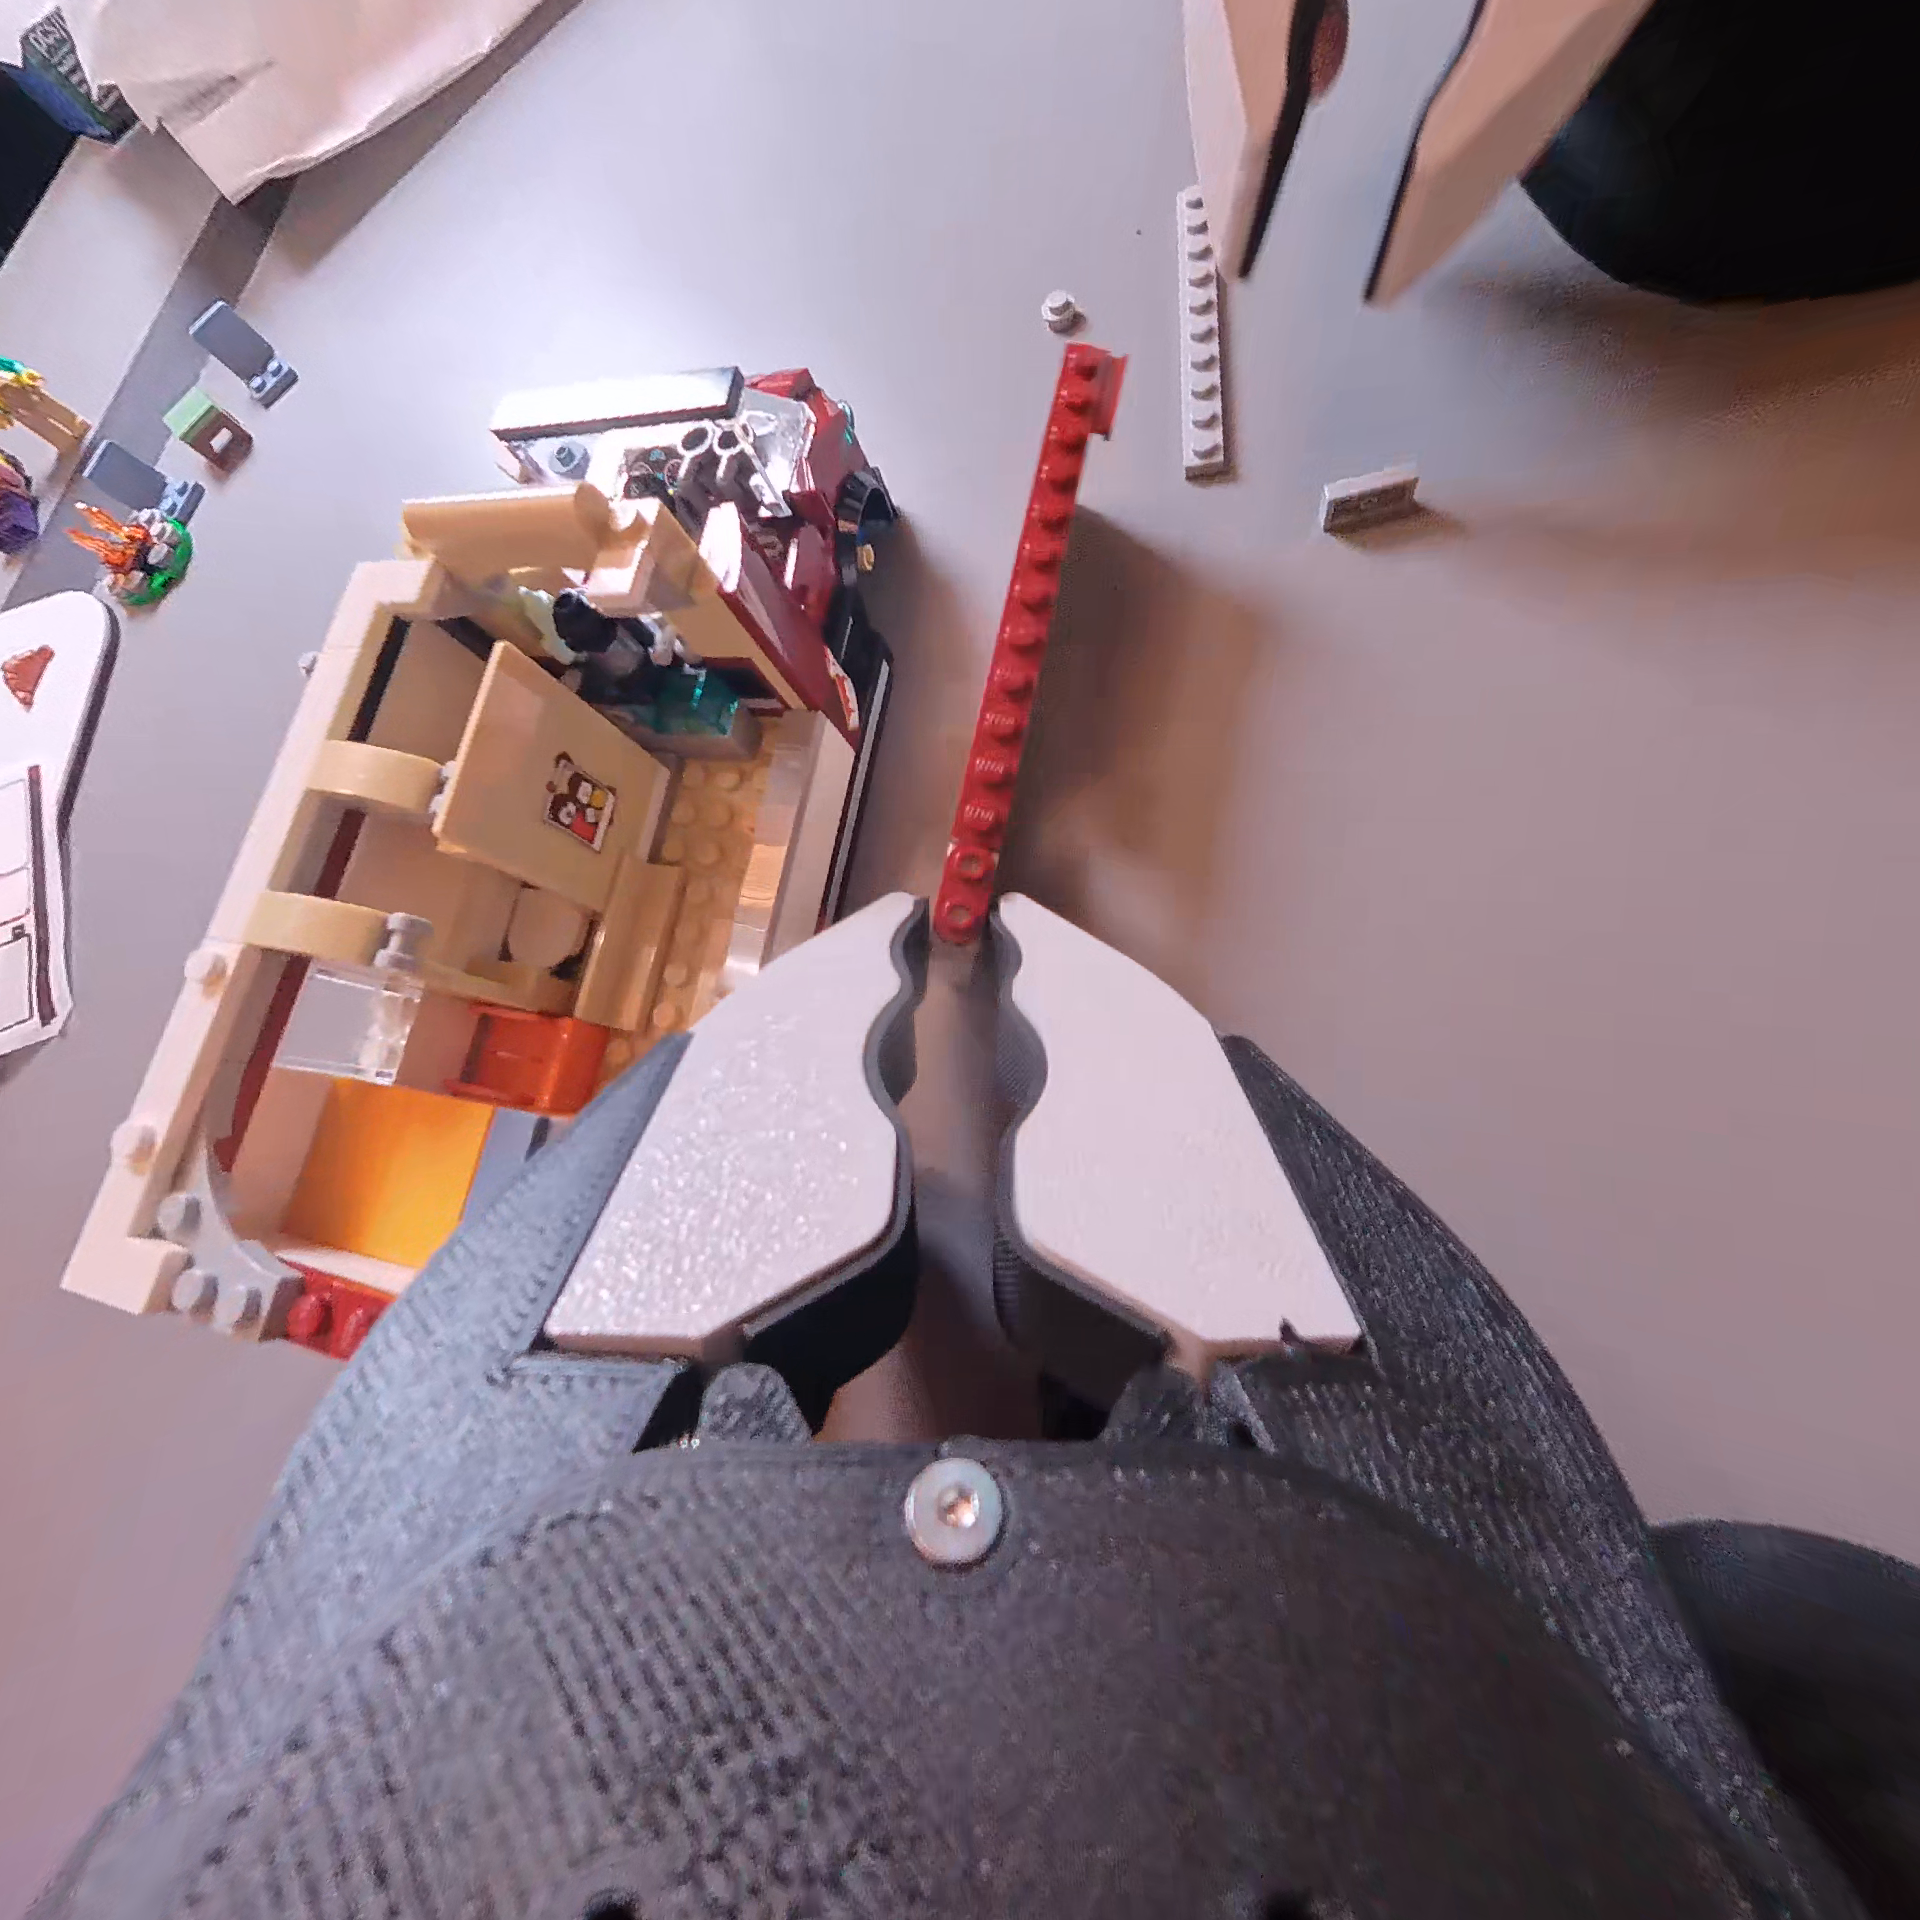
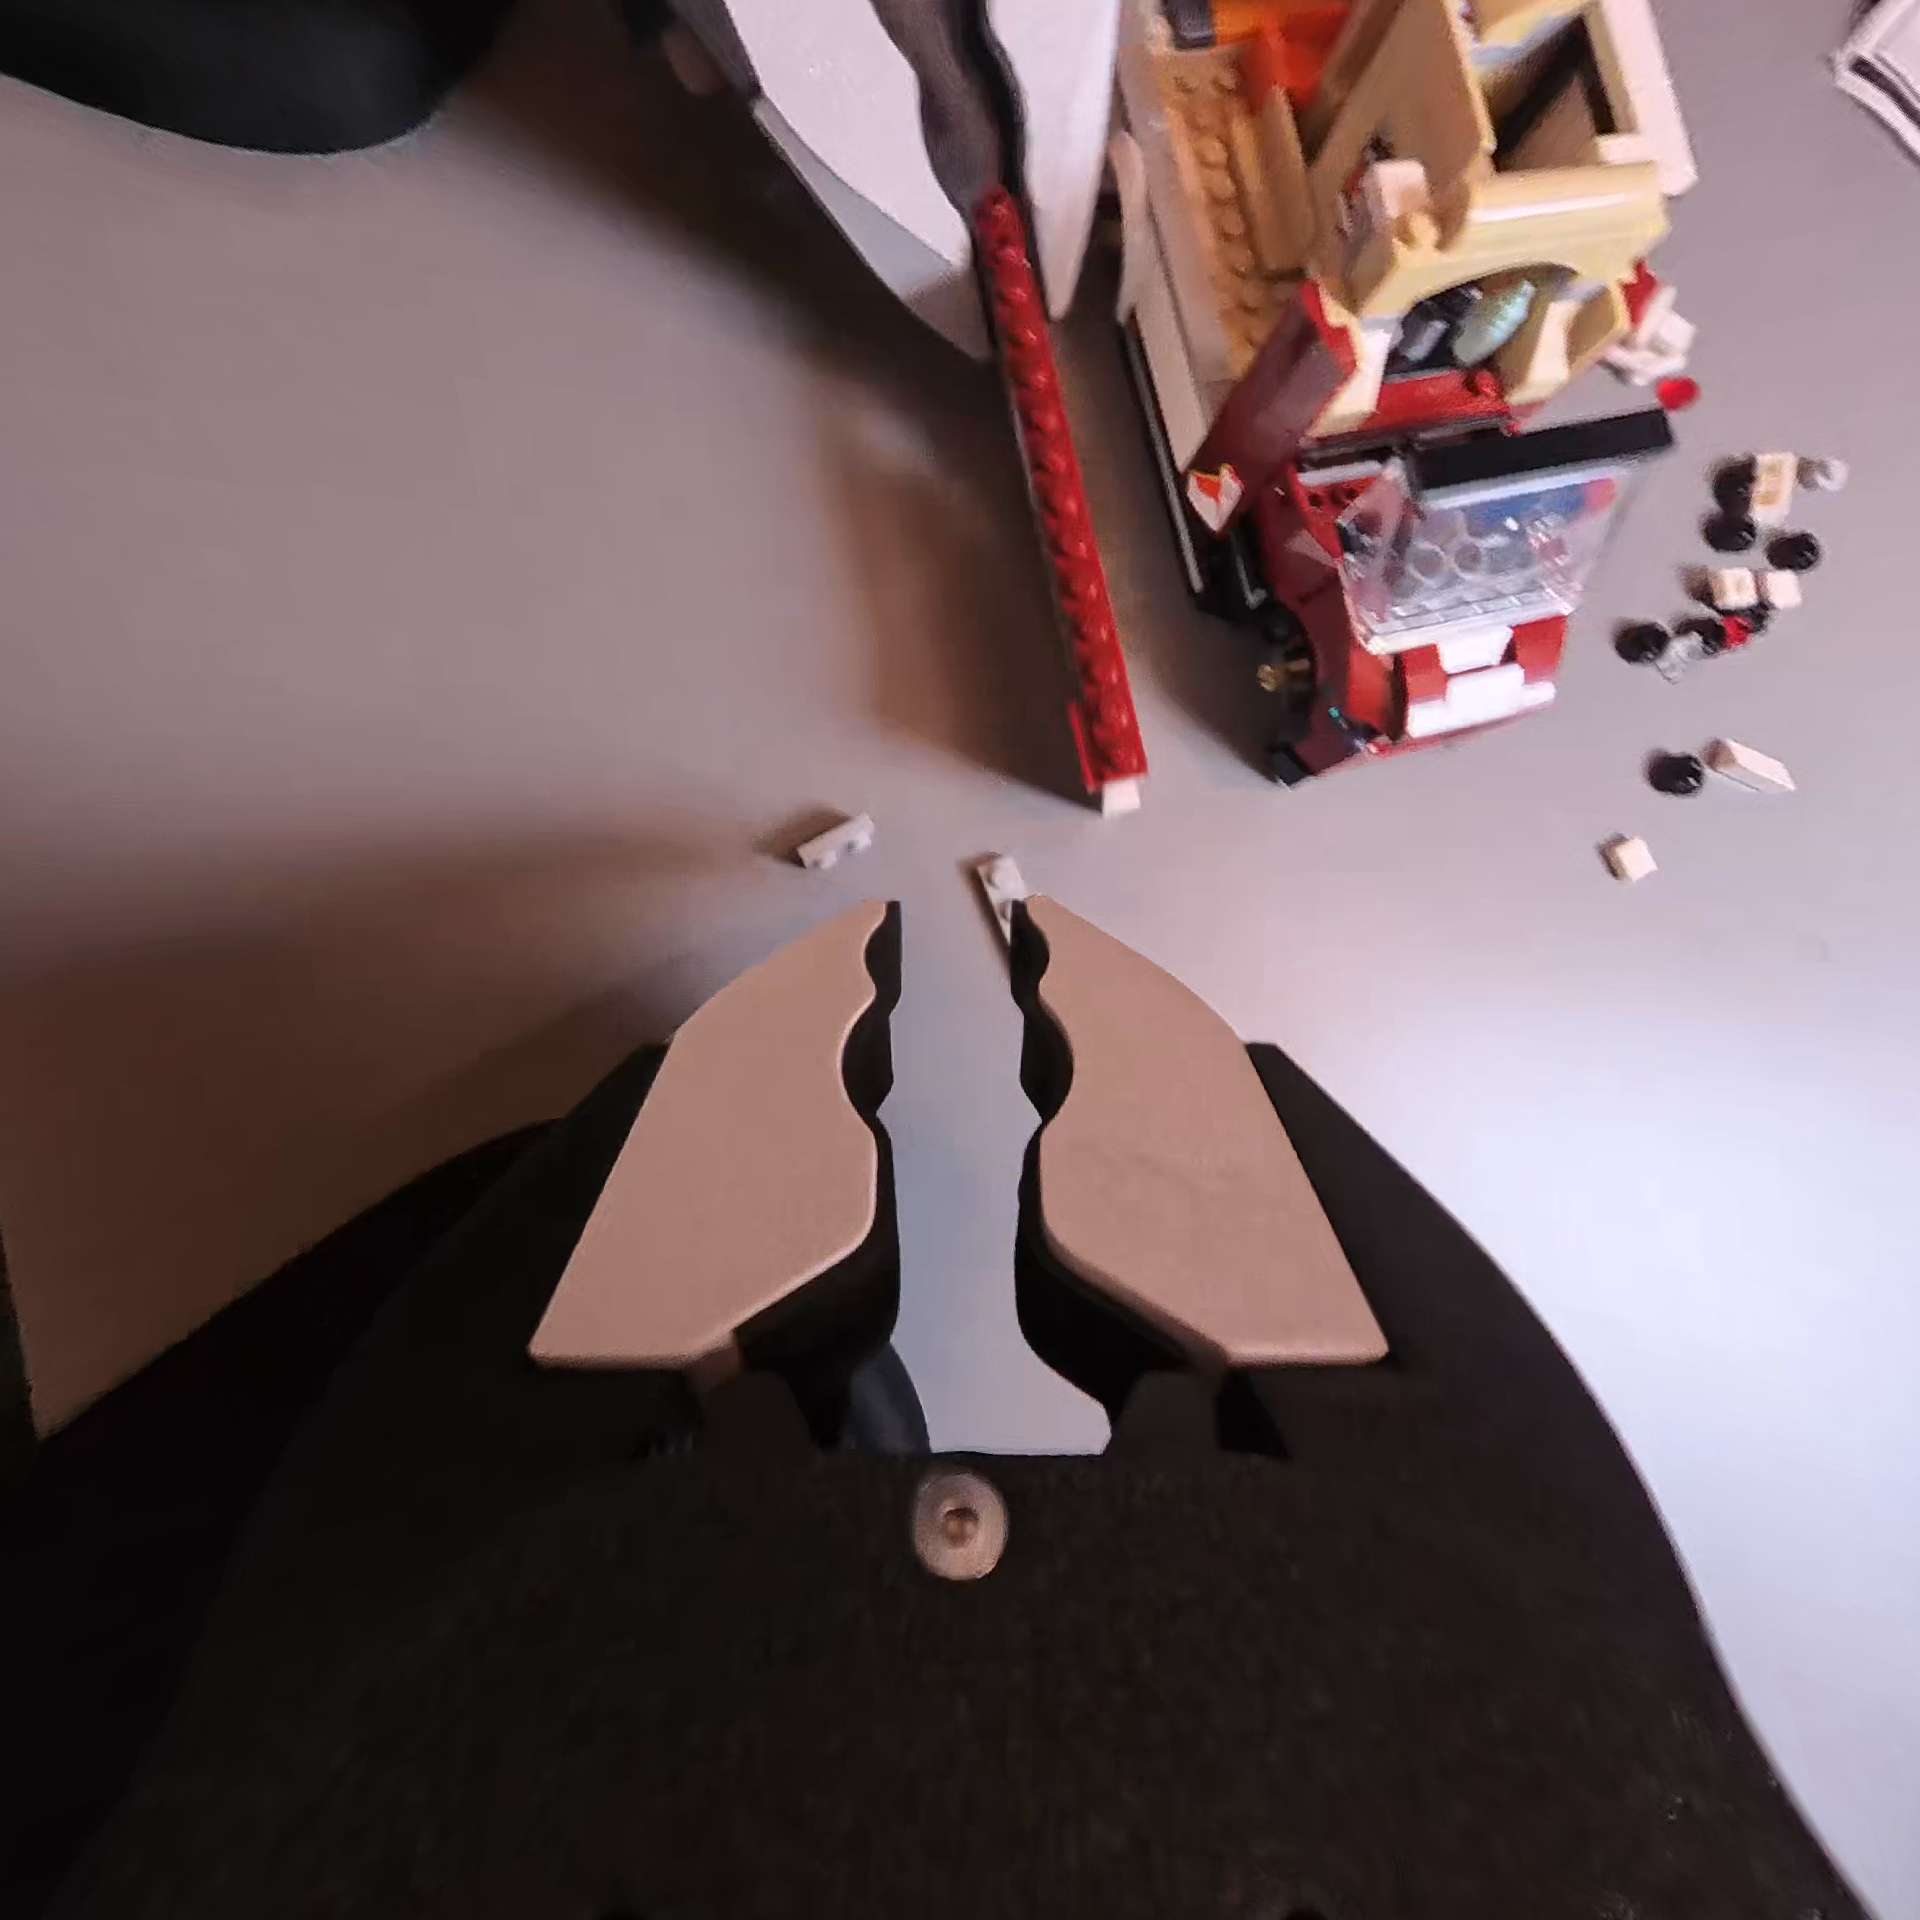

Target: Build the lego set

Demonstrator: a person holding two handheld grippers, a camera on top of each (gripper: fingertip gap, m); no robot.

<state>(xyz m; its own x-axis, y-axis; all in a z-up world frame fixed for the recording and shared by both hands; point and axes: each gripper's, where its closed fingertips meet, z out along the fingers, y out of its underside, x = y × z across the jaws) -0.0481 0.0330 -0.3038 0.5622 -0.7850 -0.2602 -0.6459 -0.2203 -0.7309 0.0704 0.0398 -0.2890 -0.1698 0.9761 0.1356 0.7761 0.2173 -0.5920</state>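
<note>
The left tool (image 1: 961, 920) is closed on the near end of a long red studded plate (image 1: 1023, 644), a fingertip on either side of it. The plate's long axis runs straight away from the tool toward the right tool (image 1: 1309, 265), beside the brick model (image 1: 499, 831). The right tool (image 2: 956, 909) stands open, empty, over the table (image 2: 416, 520), a light grey plate (image 2: 1000, 883) just beside its right fingertip.

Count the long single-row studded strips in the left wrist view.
2. A red strip, near end between the left gripper's fingers; a light grey strip beyond it, beside the right gripper. More may hide in the brick model.
</note>
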